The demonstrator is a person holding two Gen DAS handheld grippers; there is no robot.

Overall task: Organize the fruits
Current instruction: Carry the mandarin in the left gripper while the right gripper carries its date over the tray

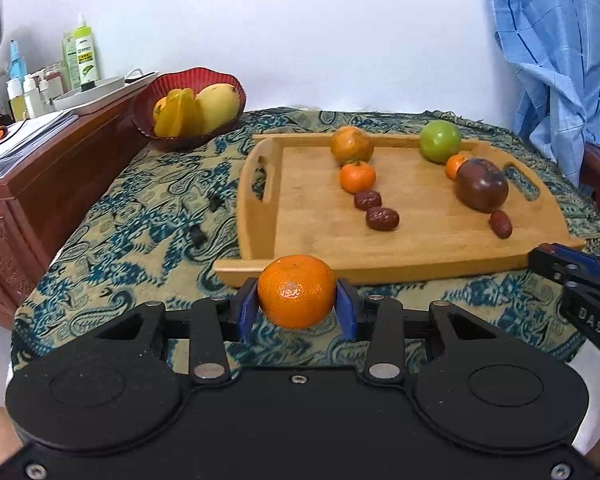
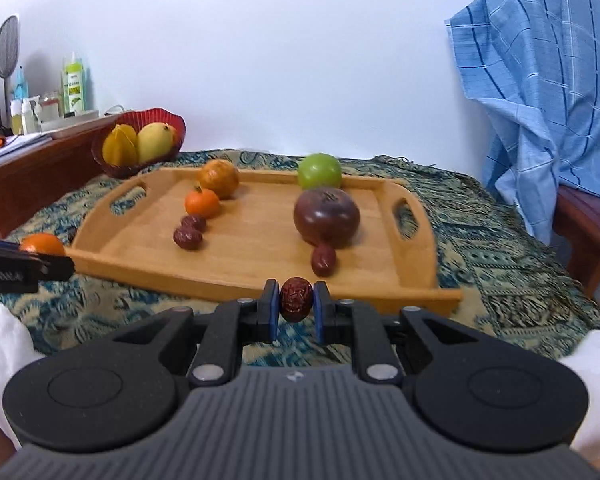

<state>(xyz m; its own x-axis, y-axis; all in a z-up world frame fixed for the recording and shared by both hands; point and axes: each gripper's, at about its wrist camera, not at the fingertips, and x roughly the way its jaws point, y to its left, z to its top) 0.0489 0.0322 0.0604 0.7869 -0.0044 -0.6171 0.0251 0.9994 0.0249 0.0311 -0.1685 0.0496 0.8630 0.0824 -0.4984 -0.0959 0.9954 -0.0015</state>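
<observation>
My left gripper [image 1: 297,312] is shut on a small orange tangerine [image 1: 296,291], held above the cloth just before the wooden tray's [image 1: 312,248] front edge. My right gripper [image 2: 296,308] is shut on a red date [image 2: 296,299], in front of the tray [image 2: 256,256]. On the tray lie two rows of fruit: a large orange [image 1: 351,145], a tangerine [image 1: 357,177] and two dates [image 1: 382,218] on the left; a green apple [image 1: 440,141], a tangerine [image 1: 455,166], a dark purple fruit [image 1: 482,190] and a date [image 1: 501,224] on the right.
A red bowl [image 1: 220,80] with a mango and starfruit stands at the back left. A wooden cabinet [image 1: 40,184] with bottles borders the left. A blue cloth [image 2: 540,92] hangs over a chair on the right. A patterned cloth [image 1: 140,216] covers the table.
</observation>
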